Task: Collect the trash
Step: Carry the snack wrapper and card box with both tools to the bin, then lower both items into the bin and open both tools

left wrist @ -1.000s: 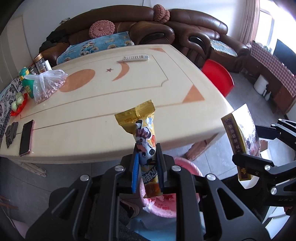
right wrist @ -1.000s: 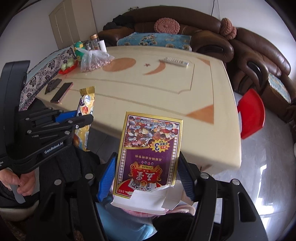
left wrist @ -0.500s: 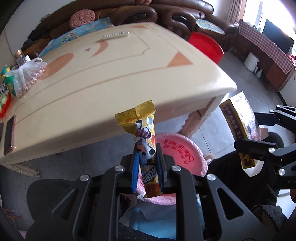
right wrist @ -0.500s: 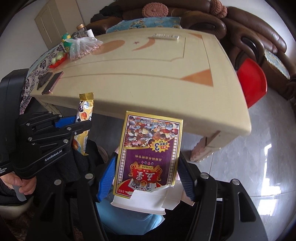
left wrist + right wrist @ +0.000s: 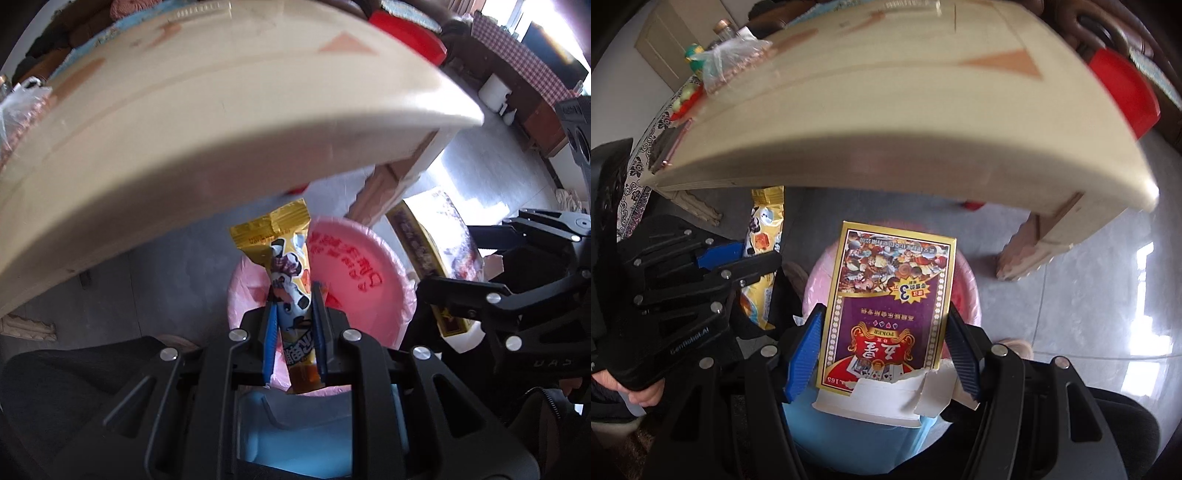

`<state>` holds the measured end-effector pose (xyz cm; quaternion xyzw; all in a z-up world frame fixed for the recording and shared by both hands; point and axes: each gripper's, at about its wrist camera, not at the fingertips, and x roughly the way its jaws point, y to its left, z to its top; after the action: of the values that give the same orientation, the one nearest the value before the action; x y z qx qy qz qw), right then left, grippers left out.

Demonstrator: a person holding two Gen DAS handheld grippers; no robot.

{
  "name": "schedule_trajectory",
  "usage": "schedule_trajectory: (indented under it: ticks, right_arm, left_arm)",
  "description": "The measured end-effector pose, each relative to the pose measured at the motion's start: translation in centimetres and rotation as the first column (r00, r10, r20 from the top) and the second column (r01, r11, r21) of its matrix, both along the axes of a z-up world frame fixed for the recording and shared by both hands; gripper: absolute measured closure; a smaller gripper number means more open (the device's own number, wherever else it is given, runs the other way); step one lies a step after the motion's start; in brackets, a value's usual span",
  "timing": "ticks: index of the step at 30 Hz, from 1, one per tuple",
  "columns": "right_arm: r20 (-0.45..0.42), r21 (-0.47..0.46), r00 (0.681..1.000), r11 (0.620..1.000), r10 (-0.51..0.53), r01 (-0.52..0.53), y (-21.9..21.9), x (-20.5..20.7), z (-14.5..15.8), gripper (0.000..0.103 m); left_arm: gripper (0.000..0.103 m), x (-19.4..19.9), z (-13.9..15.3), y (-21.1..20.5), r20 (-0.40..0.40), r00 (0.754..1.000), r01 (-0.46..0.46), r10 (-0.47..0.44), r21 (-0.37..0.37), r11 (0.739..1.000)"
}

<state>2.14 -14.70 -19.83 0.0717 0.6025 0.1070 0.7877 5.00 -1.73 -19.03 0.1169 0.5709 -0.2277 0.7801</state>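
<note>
My left gripper [image 5: 293, 295] is shut on a yellow snack wrapper [image 5: 284, 258] with a gold top, held upright over a trash bin lined with a pink bag [image 5: 354, 280]. The wrapper also shows in the right wrist view [image 5: 762, 240]. My right gripper [image 5: 884, 317] is shut on a purple and gold playing-card box [image 5: 886, 302] with a torn white flap, above the same pink-lined bin [image 5: 967, 291]. The box shows edge-on in the left wrist view [image 5: 436, 251], just right of the bin. Both grippers are below the table edge.
The cream table [image 5: 221, 122] overhangs just beyond the bin, its leg [image 5: 1034, 243] to the right. On it lie a clear bag of snacks [image 5: 735, 62] and a phone [image 5: 674, 147]. A red stool [image 5: 1119, 92] stands at the right.
Both grippers have dropped from table height to below the table edge and moved over the pink-lined bin, each keeping its hold.
</note>
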Motion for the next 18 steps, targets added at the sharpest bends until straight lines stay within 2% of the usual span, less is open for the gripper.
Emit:
schedule_trajectory:
  ticks: [8, 18]
  right_arm:
    - [-0.098, 0.01, 0.995, 1.0, -0.009, 0.01, 0.3, 1.5, -5.6, 0.041]
    - [-0.243, 0.027, 0.969, 0.999, -0.037, 0.045, -0.9, 2.9, -12.8, 0.041]
  left_arm:
    - [0.085, 1.2, -5.1, -1.2, -0.115, 0.993, 0.027, -0.021, 0.048, 0.999]
    - [0.085, 3.3, -12.1, -2.6, -0.278, 0.961, 0.029, -0.004, 0.083, 0.996]
